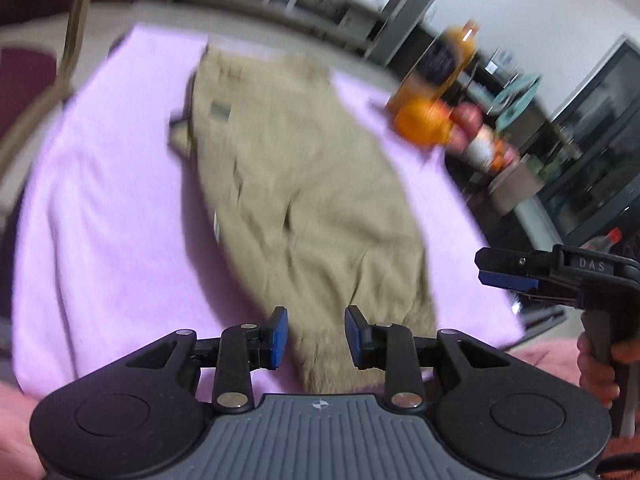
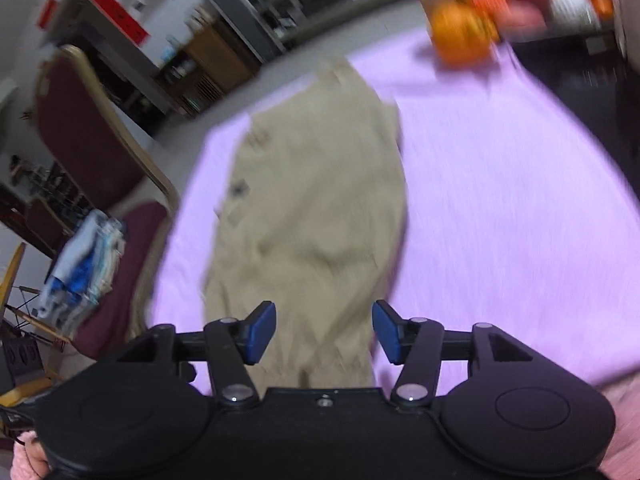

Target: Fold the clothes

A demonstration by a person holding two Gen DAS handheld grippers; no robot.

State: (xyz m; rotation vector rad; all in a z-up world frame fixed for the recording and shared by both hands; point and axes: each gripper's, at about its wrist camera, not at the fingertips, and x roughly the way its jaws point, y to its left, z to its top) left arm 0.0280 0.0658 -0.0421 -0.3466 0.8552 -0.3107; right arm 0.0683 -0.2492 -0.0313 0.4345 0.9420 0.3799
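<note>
Khaki garment [image 1: 304, 184] flat on purple-covered counter [image 1: 100, 200], long axis running straight away from both jaws, near hem just below. Left gripper [image 1: 316, 334] and right gripper [image 2: 324, 330] jaws apart, empty. Both equally near.

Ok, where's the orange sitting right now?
The orange sits at the far right edge of the purple cloth, beyond the khaki trousers, beside the juice bottle.

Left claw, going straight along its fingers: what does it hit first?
Most likely the khaki trousers on the purple cloth. The left claw is open and empty; depth is unclear through the blur.
</note>
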